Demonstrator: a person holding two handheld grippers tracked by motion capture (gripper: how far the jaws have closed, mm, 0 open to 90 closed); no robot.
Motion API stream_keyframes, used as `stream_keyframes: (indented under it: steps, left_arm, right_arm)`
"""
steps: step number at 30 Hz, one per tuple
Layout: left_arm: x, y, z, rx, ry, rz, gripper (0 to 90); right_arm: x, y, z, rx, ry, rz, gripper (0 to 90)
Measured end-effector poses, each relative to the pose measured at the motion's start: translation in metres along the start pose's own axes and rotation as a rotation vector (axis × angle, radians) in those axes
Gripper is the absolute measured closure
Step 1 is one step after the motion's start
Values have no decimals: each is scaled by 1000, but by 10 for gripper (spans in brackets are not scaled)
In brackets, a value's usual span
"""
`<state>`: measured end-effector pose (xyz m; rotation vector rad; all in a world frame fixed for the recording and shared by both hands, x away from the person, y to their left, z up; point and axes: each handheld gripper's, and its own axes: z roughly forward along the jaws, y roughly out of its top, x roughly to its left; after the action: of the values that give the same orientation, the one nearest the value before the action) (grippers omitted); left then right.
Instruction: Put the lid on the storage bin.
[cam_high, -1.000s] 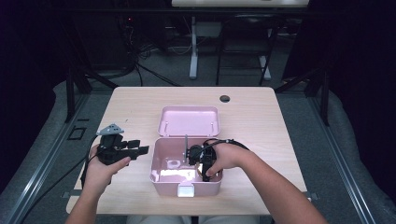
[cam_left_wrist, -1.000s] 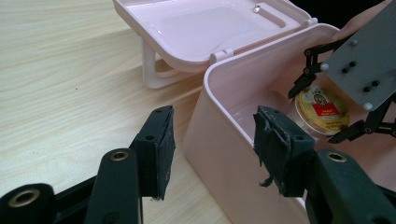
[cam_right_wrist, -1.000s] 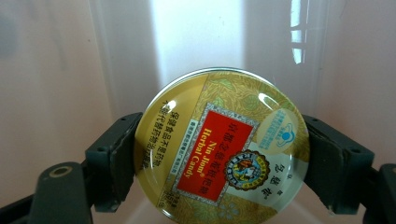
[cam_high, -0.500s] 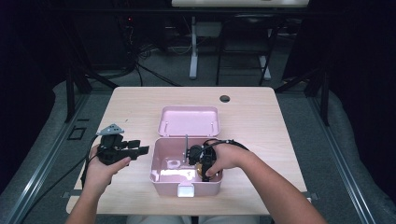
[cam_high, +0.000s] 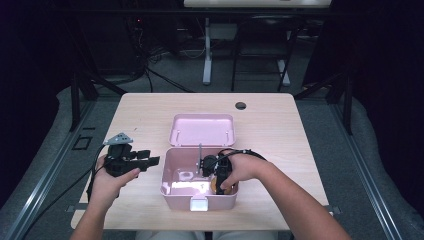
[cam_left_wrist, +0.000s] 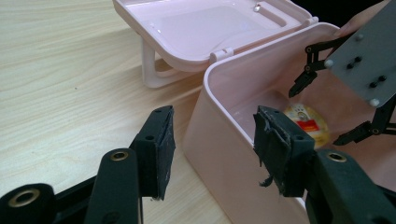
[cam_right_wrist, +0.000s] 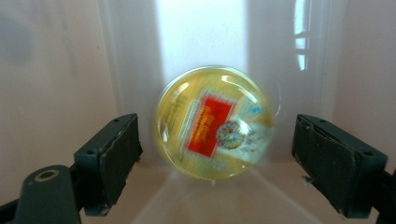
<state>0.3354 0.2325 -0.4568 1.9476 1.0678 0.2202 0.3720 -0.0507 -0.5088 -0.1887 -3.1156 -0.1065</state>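
A pink box (cam_high: 165, 172) stands open on the wooden table (cam_high: 280, 130), its lid (cam_high: 202, 130) laid back behind it. A round yellow item with a red label (cam_right_wrist: 215, 123) lies on the box floor and looks blurred in the right gripper view. My right gripper (cam_right_wrist: 218, 158) is down inside the box, open, with one jaw on each side of the item and neither touching it. My left gripper (cam_high: 151, 161) is held open just left of the box. In the left gripper view the box's near corner (cam_left_wrist: 224, 154) lies between the left gripper's (cam_left_wrist: 212, 144) jaws, with the yellow item (cam_left_wrist: 306, 122) beyond.
A white latch (cam_high: 199, 204) sits on the box's front wall. A small pale piece (cam_high: 187, 175) lies on the box floor at the left. A dark round hole (cam_high: 241, 106) is near the table's far edge. The left gripper's cable (cam_high: 92, 177) trails off the table's left side.
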Motion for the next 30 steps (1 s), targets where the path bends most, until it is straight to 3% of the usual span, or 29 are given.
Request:
stream_keyframes:
  steps: [15,23,30]
  left_arm:
    - [-2,0,1,0,-5,3,477]
    - [-3,0,3,6,-7,7,477]
    - [-4,0,3,7,-7,15,477]
  right_arm:
    - [1,-1,-20,-34,-19,13,201]
    - [0,-6,-30,-56,-9,53,235]
    - [1,-9,-45,-71,-33,52,240]
